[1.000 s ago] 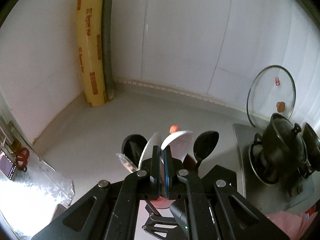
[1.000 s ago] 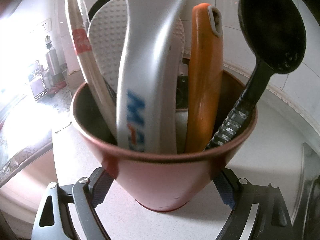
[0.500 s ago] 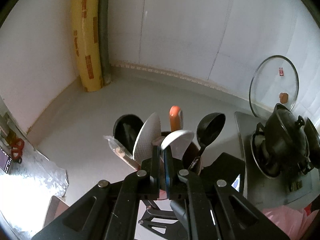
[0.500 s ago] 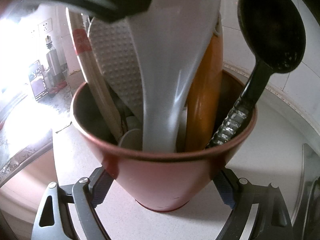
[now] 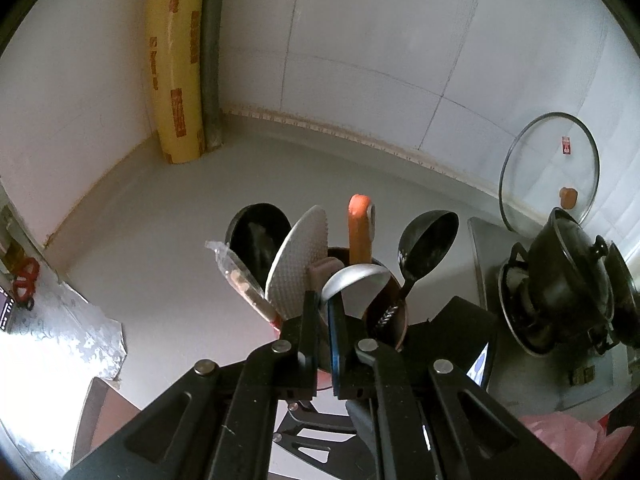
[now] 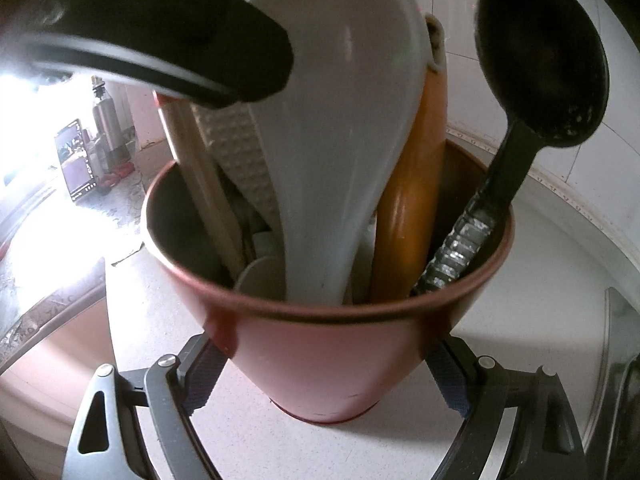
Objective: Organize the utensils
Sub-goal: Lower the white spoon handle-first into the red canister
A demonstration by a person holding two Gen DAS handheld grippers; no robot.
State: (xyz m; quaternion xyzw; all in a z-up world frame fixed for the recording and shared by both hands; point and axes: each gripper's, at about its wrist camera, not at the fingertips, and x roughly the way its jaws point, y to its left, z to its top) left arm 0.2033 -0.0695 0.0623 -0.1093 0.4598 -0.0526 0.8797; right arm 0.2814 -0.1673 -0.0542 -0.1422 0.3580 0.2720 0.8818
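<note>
The left claw (image 5: pixel 324 300) is clenched on the stiff, light, slick white spoon (image 6: pixel 340 120), best pinched at twelve o'clock, while the right claw (image 6: pixel 324 376) clasps the cup (image 6: pixel 332 360).

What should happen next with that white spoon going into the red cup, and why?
Probably open the left gripper and let go. The white spoon it pinches already stands deep in the red cup among the other utensils, and the right gripper steadies the cup by its sides.

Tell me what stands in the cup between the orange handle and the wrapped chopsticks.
In the right wrist view, the white spoon held by the left claw and a dimpled white paddle stand between the orange handle and the chopsticks.
</note>
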